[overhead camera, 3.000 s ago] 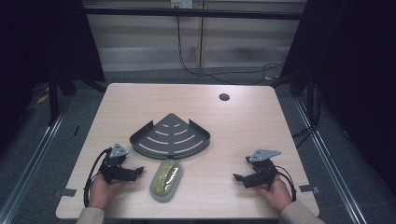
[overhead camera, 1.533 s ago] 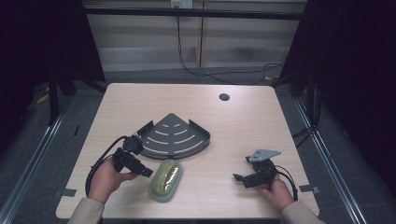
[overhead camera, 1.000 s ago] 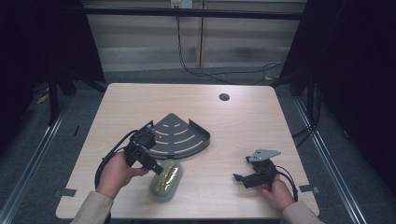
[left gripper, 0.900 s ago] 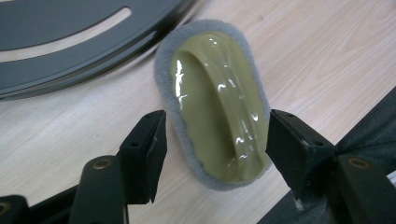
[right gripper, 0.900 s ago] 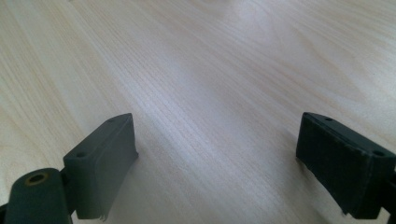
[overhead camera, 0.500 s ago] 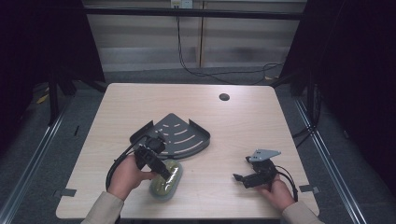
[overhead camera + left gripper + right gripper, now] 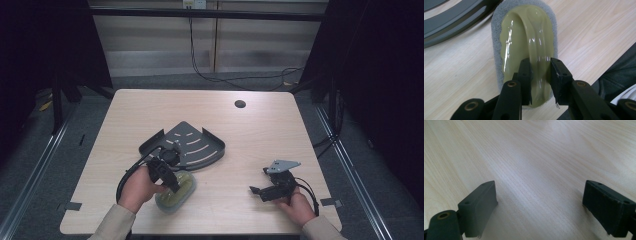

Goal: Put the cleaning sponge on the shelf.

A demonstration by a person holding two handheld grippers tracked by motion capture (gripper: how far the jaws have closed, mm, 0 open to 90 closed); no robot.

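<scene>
Since three seconds ago, the left tongs (image 7: 539,75) have travelled from the bench's (image 7: 260,130) near-left edge to the olive-green scrubbing pad (image 7: 526,37), their jaws now straddling its raised handle ridge, not visibly clamped. The pad lies just beside the dark grey corner rack (image 7: 190,142). Right tongs (image 7: 539,207) rest open on bare bench.

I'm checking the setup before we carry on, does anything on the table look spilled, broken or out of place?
Nothing stands out. The green scrubber lies flat on the table beside the dark corner rack, with the left claw straddling its handle ridge. The right claw rests open on bare wood. No spills or damage visible.
</scene>
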